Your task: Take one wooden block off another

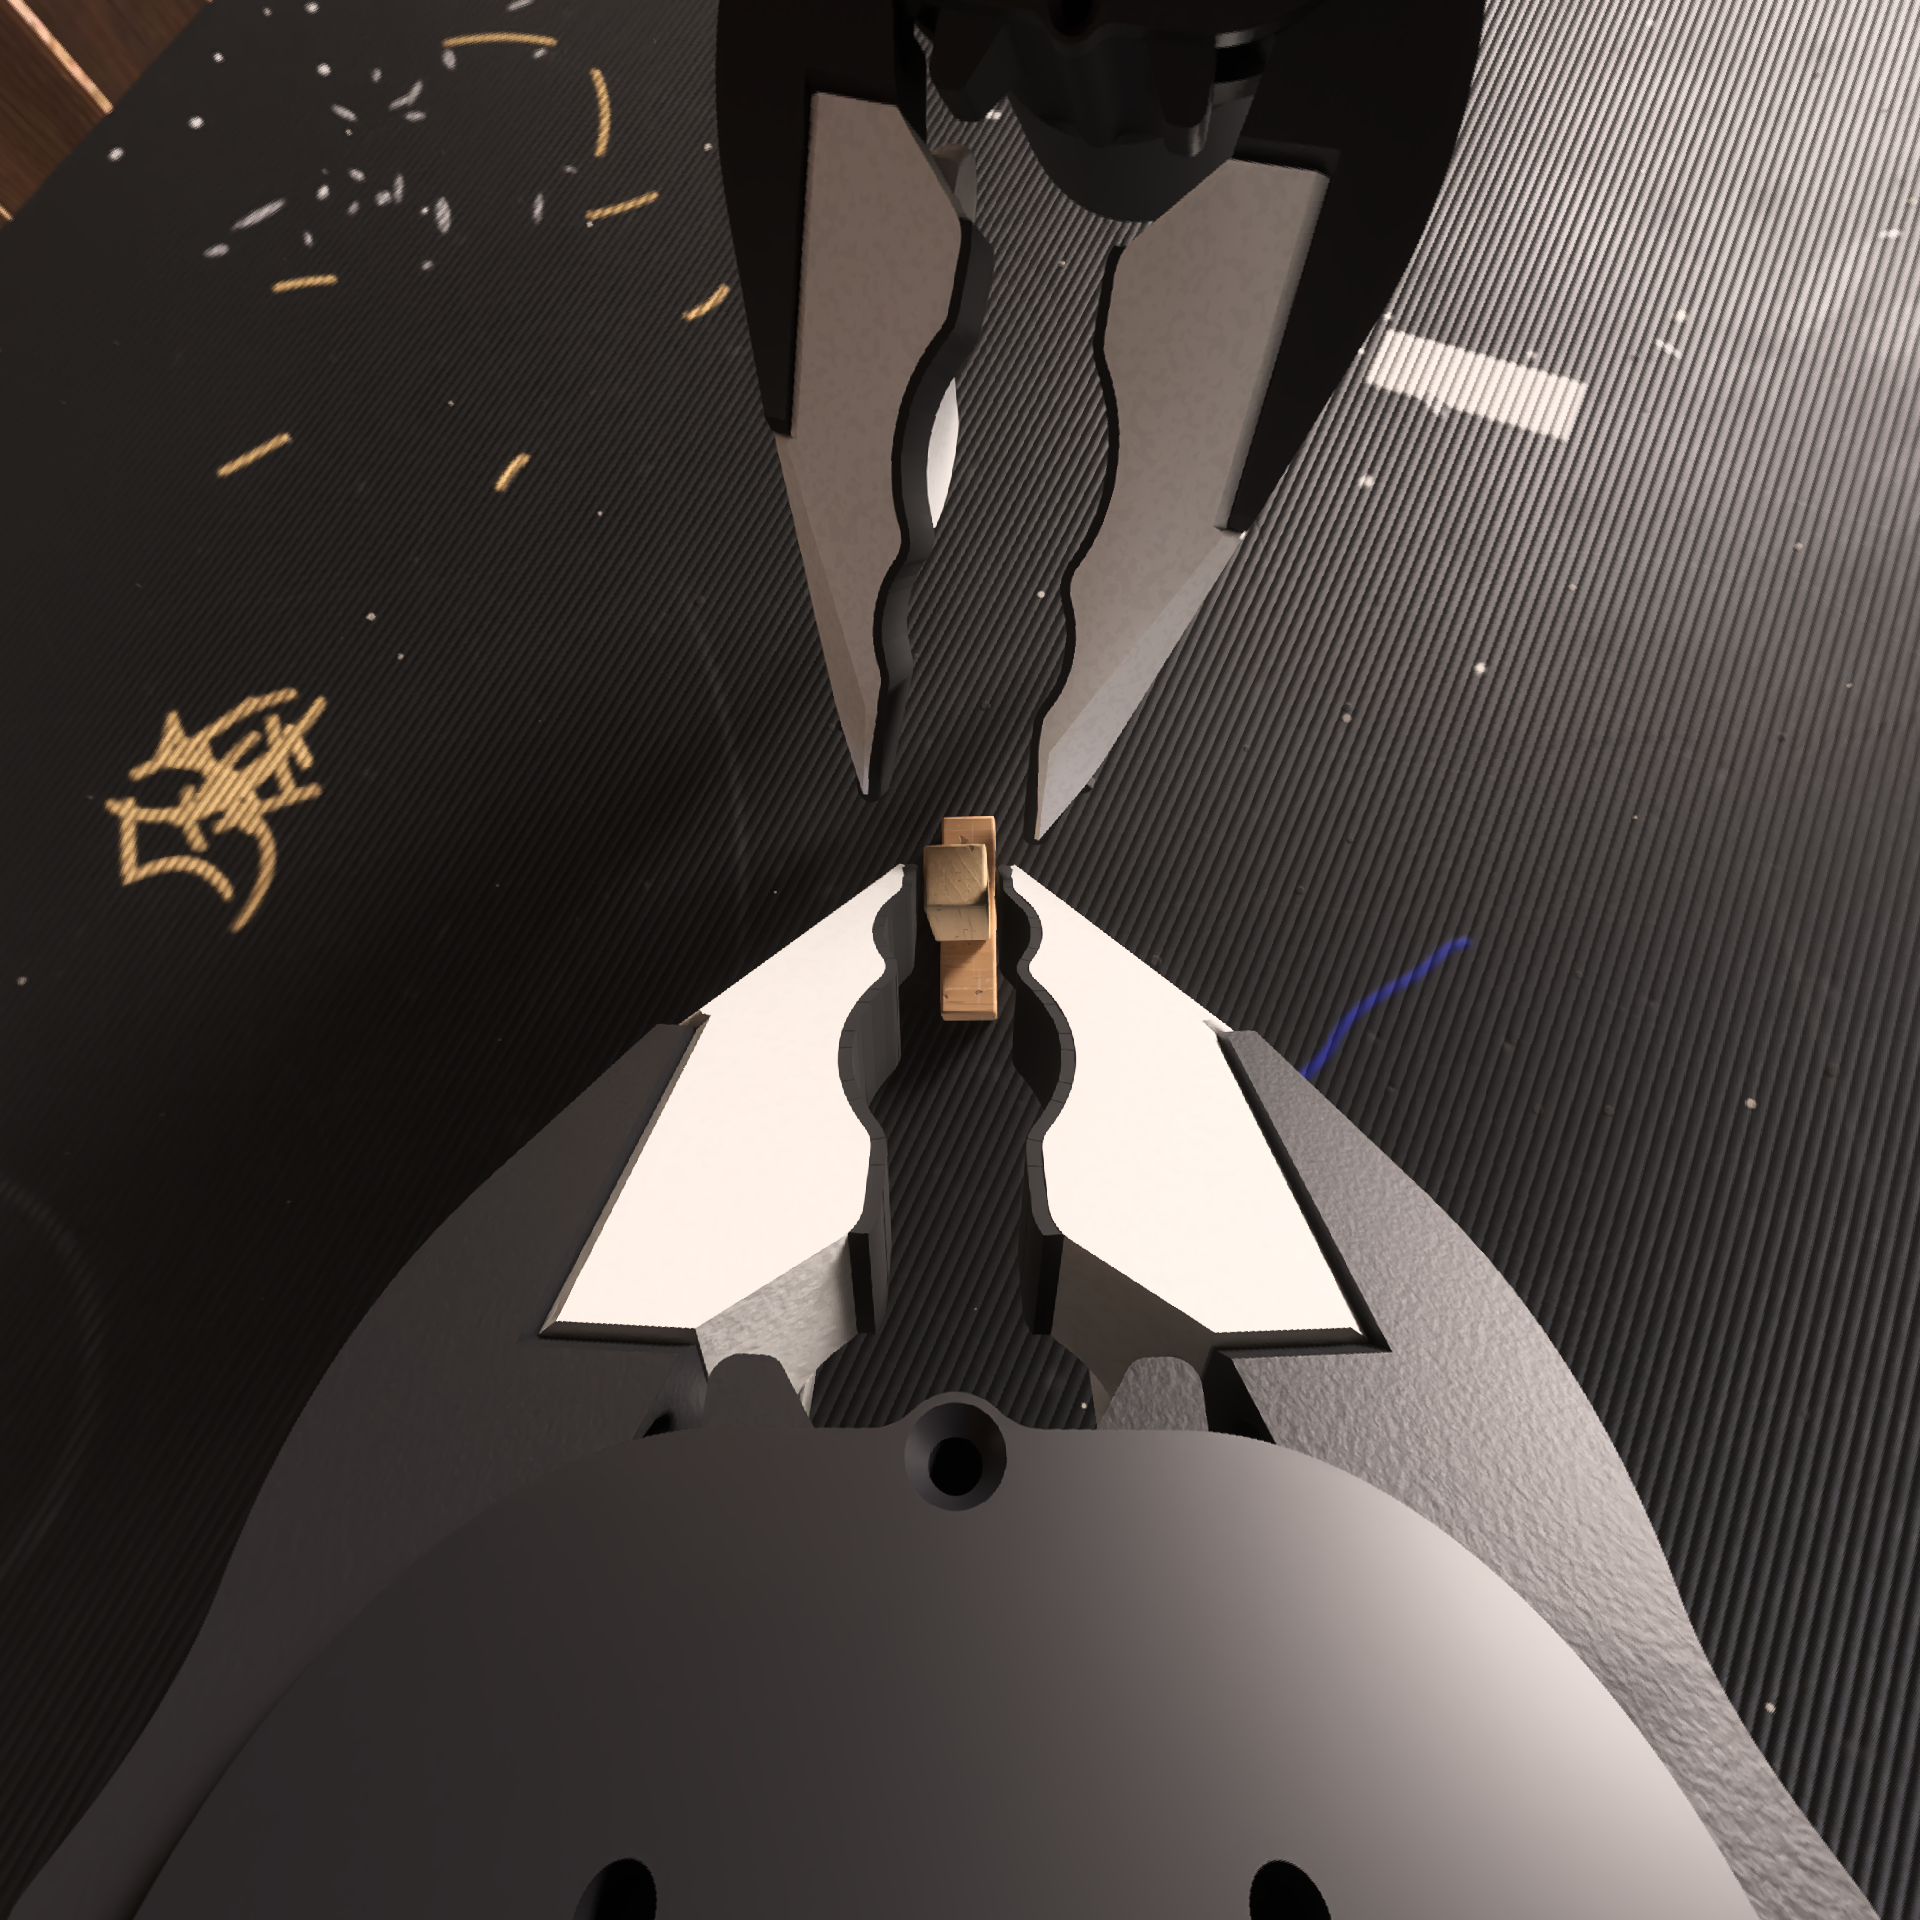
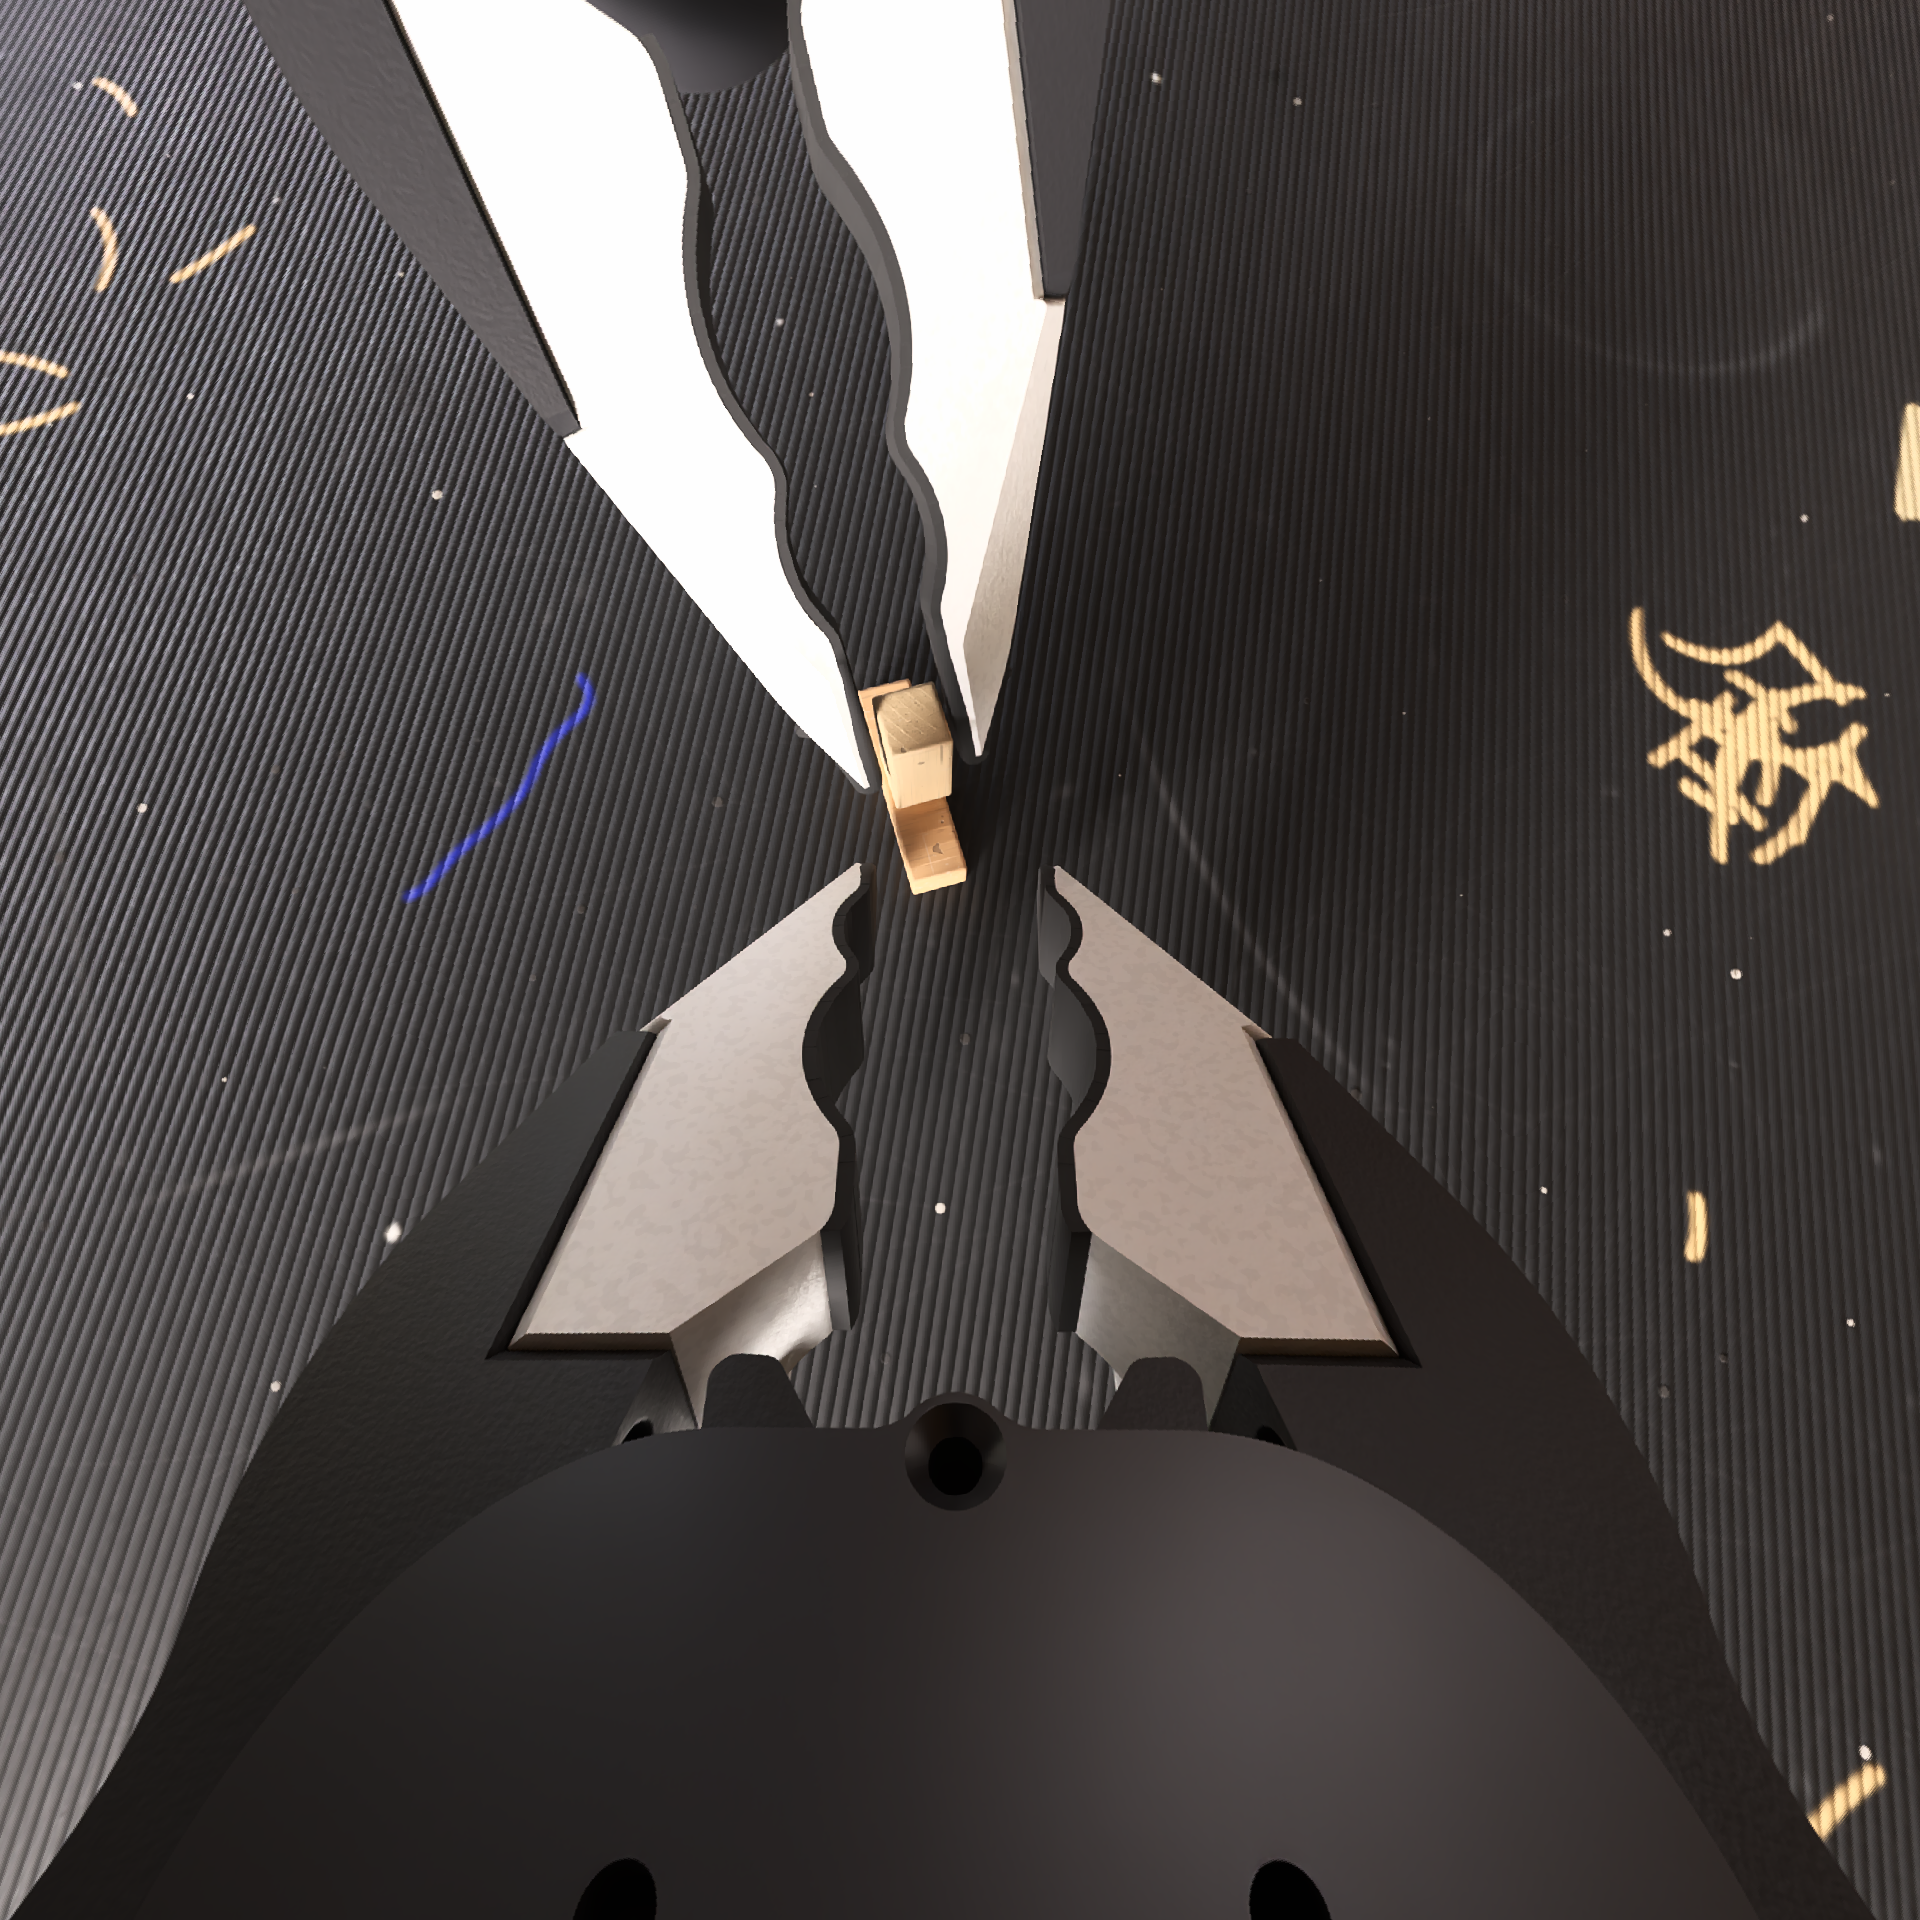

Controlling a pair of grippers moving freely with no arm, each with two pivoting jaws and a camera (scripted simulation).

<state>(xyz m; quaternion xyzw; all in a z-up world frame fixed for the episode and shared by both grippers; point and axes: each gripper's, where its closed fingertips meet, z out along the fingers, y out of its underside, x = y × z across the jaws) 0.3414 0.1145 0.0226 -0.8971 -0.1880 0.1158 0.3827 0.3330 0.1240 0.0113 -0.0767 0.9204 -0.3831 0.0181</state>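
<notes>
A small upper wooden block [image 1: 954, 875] stands on a longer, flat lower wooden block [image 1: 968, 982] that lies on the black ribbed mat [image 1: 1558, 1143]. My left gripper [image 1: 958, 878] is closed narrowly around the stack, with its fingertips [image 1: 894, 904] against the upper block's sides. In the right wrist view the upper block [image 2: 916, 753] sits between the left gripper's tips [image 2: 920, 769], and the lower block [image 2: 935, 857] sticks out toward me. My right gripper [image 2: 958, 883] is open and empty, just short of the lower block's near end. It also shows in the left wrist view [image 1: 956, 810], facing the left one.
The mat carries gold marks [image 1: 218, 800], scattered gold curls [image 1: 603, 114] and pale specks. A thin blue line [image 2: 499, 800] lies beside the blocks. A wooden edge [image 1: 42, 83] shows at the far left corner, and a pale rectangular patch [image 1: 1475, 395] lies on the mat.
</notes>
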